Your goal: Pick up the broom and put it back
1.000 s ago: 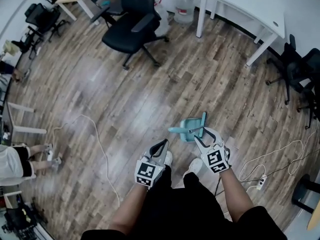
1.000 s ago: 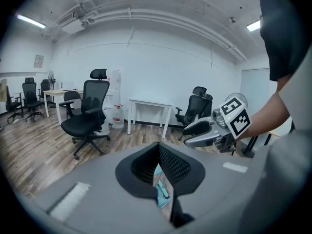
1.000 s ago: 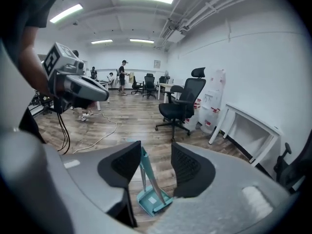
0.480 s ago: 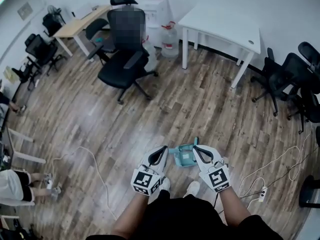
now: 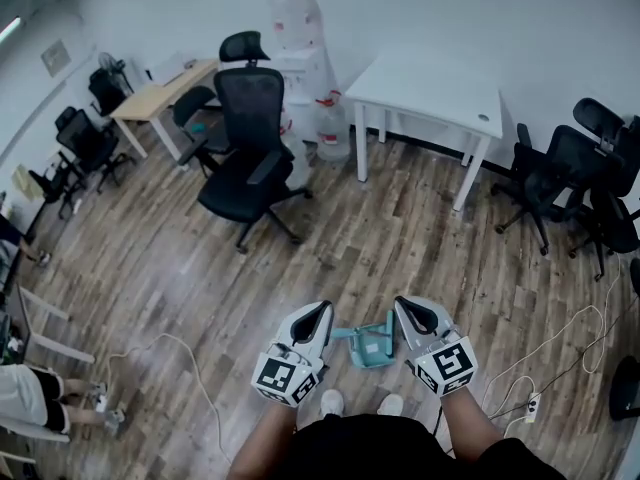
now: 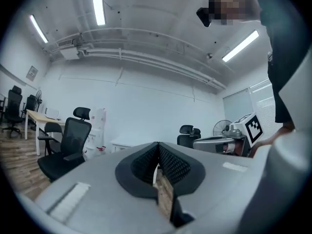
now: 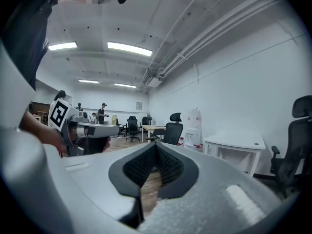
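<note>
A teal hand broom and dustpan set (image 5: 368, 343) lies on the wooden floor just ahead of my feet, seen in the head view between the two grippers. My left gripper (image 5: 318, 311) is held up in the air to its left, jaws shut with nothing between them. My right gripper (image 5: 408, 306) hangs to the set's right, also shut and empty. Both point level across the room. In the left gripper view the pads (image 6: 168, 162) meet at the tip, and so do the pads (image 7: 168, 165) in the right gripper view. Neither gripper touches the broom.
A black office chair (image 5: 250, 158) stands ahead on the left, a white table (image 5: 430, 88) ahead on the right, water jugs (image 5: 305, 38) by the wall. More chairs (image 5: 570, 168) crowd the right. White cables (image 5: 190, 368) and a power strip (image 5: 532, 405) lie on the floor.
Both grippers have risen from near the floor. The right gripper, open beside the teal set a second ago, is now shut and empty. The head view has tilted up toward the room.
</note>
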Demonstrator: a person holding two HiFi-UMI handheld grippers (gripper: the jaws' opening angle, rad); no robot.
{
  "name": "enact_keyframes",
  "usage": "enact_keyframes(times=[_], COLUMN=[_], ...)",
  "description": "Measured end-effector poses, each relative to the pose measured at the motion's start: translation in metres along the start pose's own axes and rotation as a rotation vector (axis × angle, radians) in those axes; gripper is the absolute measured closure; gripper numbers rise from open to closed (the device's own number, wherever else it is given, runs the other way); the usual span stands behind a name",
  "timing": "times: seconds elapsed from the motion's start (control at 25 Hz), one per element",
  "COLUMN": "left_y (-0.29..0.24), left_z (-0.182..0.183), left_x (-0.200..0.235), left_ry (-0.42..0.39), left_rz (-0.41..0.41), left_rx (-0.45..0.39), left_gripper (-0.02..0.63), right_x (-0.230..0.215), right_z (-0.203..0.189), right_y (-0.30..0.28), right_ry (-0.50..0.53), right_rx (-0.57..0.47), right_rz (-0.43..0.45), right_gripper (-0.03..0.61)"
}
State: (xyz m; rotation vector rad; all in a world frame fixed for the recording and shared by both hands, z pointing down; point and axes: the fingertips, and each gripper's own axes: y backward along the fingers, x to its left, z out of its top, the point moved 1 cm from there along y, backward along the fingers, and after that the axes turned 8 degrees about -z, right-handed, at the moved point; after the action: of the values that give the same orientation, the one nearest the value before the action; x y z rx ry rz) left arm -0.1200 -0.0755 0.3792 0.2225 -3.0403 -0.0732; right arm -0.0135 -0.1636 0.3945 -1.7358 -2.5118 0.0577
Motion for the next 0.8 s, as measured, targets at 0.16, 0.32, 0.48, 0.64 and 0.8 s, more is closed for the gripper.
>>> enact_keyframes(times=[0.16,0.32,0.48,0.64,0.8], left_y=[-0.005,-0.005,-0.005,-0.009,-0.01], left_z=[0.001,0.004,0.004,0.004,0.008], left_x=[0.003,0.005,0.007,0.001,0.001], left_ry=[-0.014,-0.031,-0.049,-0.053,-0.083], left_rz=[-0.005,-0.004,-0.005,-0.008,-0.018], left_rx=[-0.017,-0.013,-0.006,-0.003,0.003], left_gripper=[0.597,0.597,0.597,0.597,0.597], right_x=[-0.002,-0.001,-0.003,-0.007,-0.004], right_z=[0.017,0.031,0.037,0.037,0.039], right_y=[-0.002,-0.004,-0.007,-0.002,-0.004], right_ry=[0.081,0.112,0.107,0.115,0.105], right_rx=[-0.02,-0.043,-0.059,-0.054,-0.065], right_rz=[-0.03,-0.047,-0.072,-0.074,-0.081], right_gripper=[0.577,0.577,0.577,0.577,0.577])
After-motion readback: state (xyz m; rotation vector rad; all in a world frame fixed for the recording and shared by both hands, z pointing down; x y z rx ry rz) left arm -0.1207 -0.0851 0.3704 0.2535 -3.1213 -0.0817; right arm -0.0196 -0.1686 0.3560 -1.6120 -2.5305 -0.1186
